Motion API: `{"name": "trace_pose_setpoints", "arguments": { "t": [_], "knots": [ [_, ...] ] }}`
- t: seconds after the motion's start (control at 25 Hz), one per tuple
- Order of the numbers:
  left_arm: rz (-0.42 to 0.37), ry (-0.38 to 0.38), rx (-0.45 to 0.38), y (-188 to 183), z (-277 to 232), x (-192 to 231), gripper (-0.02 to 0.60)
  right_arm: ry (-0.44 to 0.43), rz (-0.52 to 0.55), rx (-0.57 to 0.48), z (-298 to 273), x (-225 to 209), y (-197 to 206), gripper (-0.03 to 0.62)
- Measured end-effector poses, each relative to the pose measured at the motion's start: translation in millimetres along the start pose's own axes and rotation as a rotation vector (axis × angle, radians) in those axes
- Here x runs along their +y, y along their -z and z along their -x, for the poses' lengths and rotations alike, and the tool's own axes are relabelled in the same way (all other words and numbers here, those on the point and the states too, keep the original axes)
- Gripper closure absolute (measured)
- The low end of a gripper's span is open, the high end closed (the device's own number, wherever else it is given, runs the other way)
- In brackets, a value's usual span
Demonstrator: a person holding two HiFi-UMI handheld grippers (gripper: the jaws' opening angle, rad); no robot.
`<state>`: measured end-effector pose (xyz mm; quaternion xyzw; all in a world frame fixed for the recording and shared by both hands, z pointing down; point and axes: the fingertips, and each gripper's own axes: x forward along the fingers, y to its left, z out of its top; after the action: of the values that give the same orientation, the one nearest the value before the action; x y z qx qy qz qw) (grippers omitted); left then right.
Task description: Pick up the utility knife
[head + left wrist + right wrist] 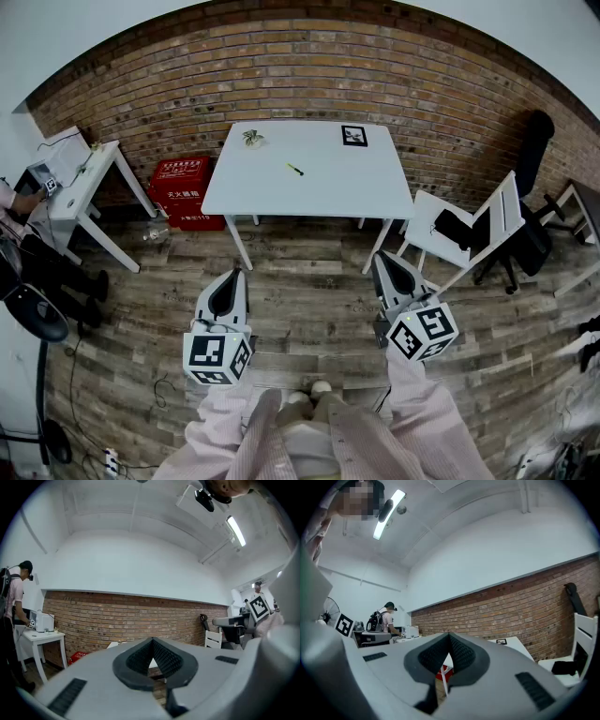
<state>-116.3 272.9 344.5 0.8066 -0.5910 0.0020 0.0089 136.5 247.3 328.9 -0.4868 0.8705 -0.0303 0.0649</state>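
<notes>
The utility knife (295, 170), small with a yellow-green and black body, lies near the middle of the white table (319, 192) by the brick wall. Both grippers hang low over the wood floor, well short of the table. My left gripper (235, 273) points level toward the table's left front leg, and its jaws meet at the tips with nothing between them (153, 641). My right gripper (380, 257) points level toward the table's right front leg, jaws also closed and empty (449, 635). The knife itself does not show in either gripper view.
On the table's far edge lie a crumpled object (253, 138) and a square marker card (354, 135). A red box (181, 192) stands at the wall left of the table. A small white side table (80, 187) is at far left, a white chair (473, 230) and a black office chair (534, 187) at right.
</notes>
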Motion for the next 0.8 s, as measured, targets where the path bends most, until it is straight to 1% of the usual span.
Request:
{"name": "trace_pose_setpoints", "arguments": {
  "t": [0.2,0.36,0.56,0.6,0.72,0.8],
  "knots": [
    [0.005,-0.012,0.005,2,-3,-6,0.589,0.006,-0.003,-0.012,2,-13,2,0.592],
    [0.011,-0.023,0.002,2,-7,-8,0.59,-0.013,-0.016,-0.033,-2,-20,3,0.591],
    [0.015,-0.035,0.007,7,-12,-14,0.589,0.003,-0.017,-0.007,-4,-35,11,0.588],
    [0.018,-0.038,0.006,8,-12,-14,0.589,0.003,-0.021,-0.005,-4,-38,12,0.582],
    [0.027,-0.045,0.006,10,-15,-17,0.589,0.002,-0.032,0.0,-3,-45,14,0.528],
    [0.03,-0.044,0.008,12,-17,-21,0.591,0.003,-0.033,0.003,-3,-49,14,0.514]
  ]
}}
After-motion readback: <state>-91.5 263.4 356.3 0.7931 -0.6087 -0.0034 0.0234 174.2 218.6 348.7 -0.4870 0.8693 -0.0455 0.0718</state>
